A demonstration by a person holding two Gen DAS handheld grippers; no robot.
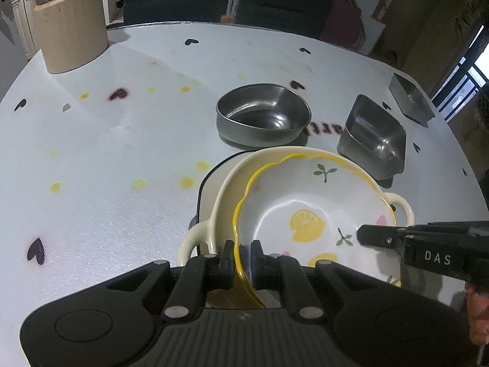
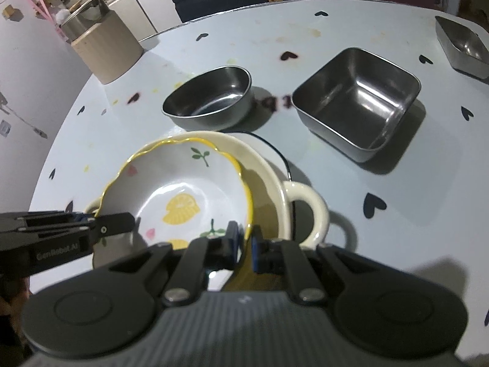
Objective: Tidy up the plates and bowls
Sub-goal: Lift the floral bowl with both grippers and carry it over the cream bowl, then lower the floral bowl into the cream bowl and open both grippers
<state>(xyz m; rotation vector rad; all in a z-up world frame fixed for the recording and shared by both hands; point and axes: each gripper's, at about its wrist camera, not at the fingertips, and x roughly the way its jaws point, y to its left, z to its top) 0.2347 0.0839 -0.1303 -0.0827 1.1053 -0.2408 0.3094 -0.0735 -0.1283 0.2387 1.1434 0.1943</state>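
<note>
Step in hand: the lemon-pattern bowl was being set into the cream two-handled dish, which itself sat on a white plate with a dark rim. This I judge from the task and from how the pieces were nested.
Left gripper: its fingers were closed narrow on the near rim of the lemon-pattern bowl, one pad inside and one outside.
Right gripper: it also pinched the yellow wavy rim, at the opposite side of the bowl, with blue pads on both faces.
Position of the bowl: it sat tilted and shifted inside the cream dish, not centred; whether its foot already touched the dish bottom I cannot tell.
How to do it well: I would lower both sides evenly, so that the bowl becomes level, and bring it toward the middle of the dish before opening any jaws.
Release: the better way seems to open one gripper only when the bowl rests, then the other, pulling outward over the rim without hooking it.
Risk: ceramic on ceramic may chip or slide if it is dropped from a tilt.
Other dishes: a round steel bowl, a square steel tray and a smaller steel tray stood apart on the heart-print table, not yet stacked.
</note>
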